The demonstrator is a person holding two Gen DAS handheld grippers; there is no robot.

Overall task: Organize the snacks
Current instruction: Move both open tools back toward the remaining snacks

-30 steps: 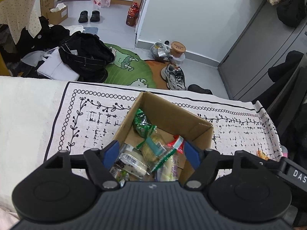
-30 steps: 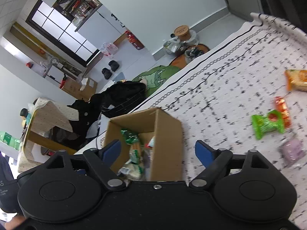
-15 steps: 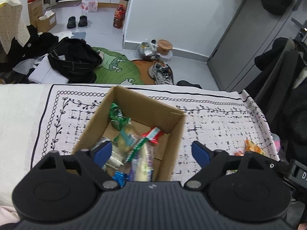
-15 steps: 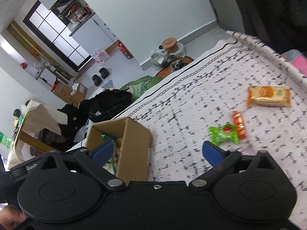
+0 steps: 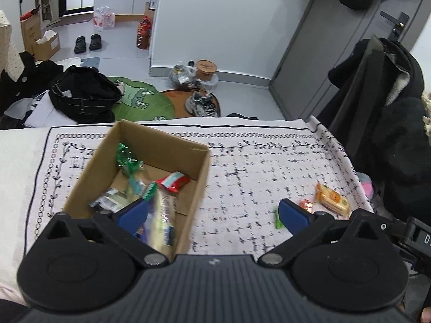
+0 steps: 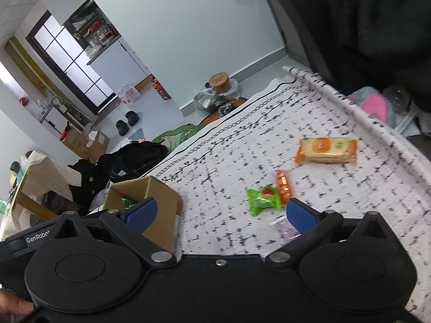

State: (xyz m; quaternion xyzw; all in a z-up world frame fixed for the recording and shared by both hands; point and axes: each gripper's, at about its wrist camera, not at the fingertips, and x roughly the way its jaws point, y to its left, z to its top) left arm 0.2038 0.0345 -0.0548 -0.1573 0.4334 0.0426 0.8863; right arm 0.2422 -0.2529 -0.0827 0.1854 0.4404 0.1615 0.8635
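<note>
An open cardboard box (image 5: 159,145) stands on the patterned cloth (image 5: 242,167) and holds several snacks, among them a green wrapper (image 5: 125,158), a red packet (image 5: 173,181) and a long pale pack (image 5: 163,215). My left gripper (image 5: 212,214) hangs over the box's right wall; its jaws are opening, with nothing gripped. My right gripper (image 6: 221,214) is open and empty above the cloth, right of the box (image 6: 161,204). Loose ahead of it lie a green candy (image 6: 262,197), a small orange-red packet (image 6: 283,187), an orange cracker pack (image 6: 326,150) and a pale pink packet (image 6: 288,230) by its right finger.
Dark coats (image 5: 398,123) hang just past the cloth's right edge. Beyond the far edge the floor holds a black clothes pile (image 5: 83,97), a green mat (image 5: 140,105) and a sneaker (image 5: 200,105). A hand (image 6: 13,304) shows at the lower left.
Both grippers moved right, away from the box, and their jaws spread wider. The box slid left in both views and the loose snacks on the cloth came closer.
</note>
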